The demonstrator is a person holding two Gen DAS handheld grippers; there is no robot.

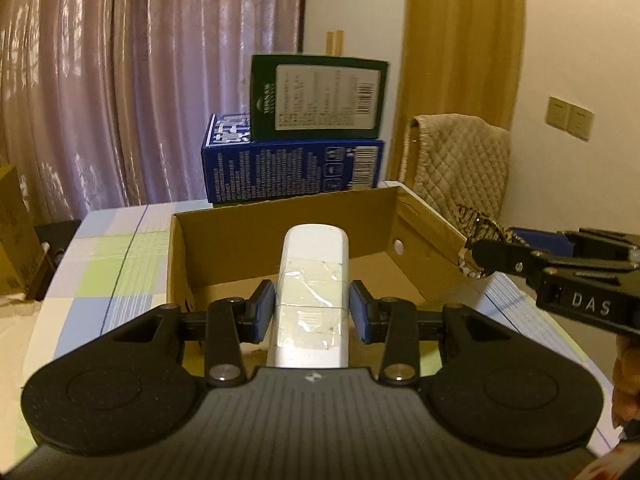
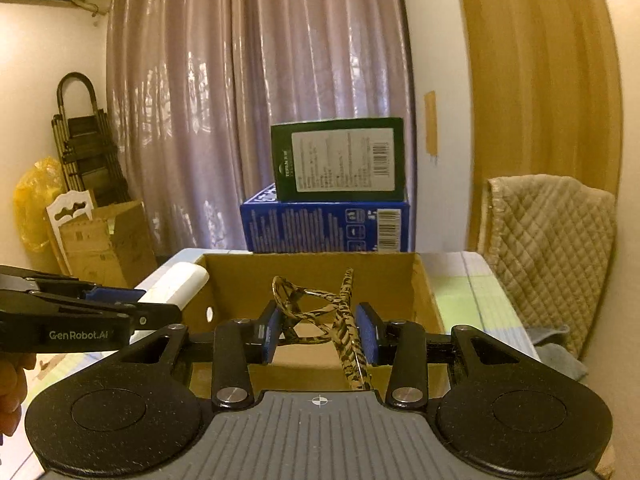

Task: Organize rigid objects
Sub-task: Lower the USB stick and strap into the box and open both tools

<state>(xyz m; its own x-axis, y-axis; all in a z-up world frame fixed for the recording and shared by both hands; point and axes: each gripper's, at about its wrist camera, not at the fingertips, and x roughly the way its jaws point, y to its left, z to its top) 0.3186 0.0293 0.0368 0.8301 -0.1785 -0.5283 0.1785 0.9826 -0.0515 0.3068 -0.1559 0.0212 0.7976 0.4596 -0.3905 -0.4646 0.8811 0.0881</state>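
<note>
2 hand-held grippers are each carrying something above the open cardboard box [image 1: 280,236] that sits on the checked counter [image 1: 112,264]. The left hand-held gripper [image 1: 312,316] is clamped on a white remote-like bar [image 1: 314,280], its blue pads pressing both long sides near the middle, over a patch of clear tape. The bar points forward, its far end over the box interior. The right hand-held gripper [image 2: 320,332] is clamped on a pair of tortoiseshell-patterned glasses [image 2: 320,312], folded or half folded, with a temple arm slanting down past the pads; they too hang above the box.

The white bar looks stiff, light and smooth; the taped surface is probably slick, so a mid-body grip across the narrow sides, as now, seems the safest hold. The glasses are likely the delicate item: thin, springy arms and lenses that could scratch or twist, so gripping at the frame near the hinge and setting them down gently would suit better than dropping them.

Behind the box stand 2 cartons, a green one [image 2: 338,160] on a blue one [image 2: 326,226]. The box looks empty in both views.
</note>
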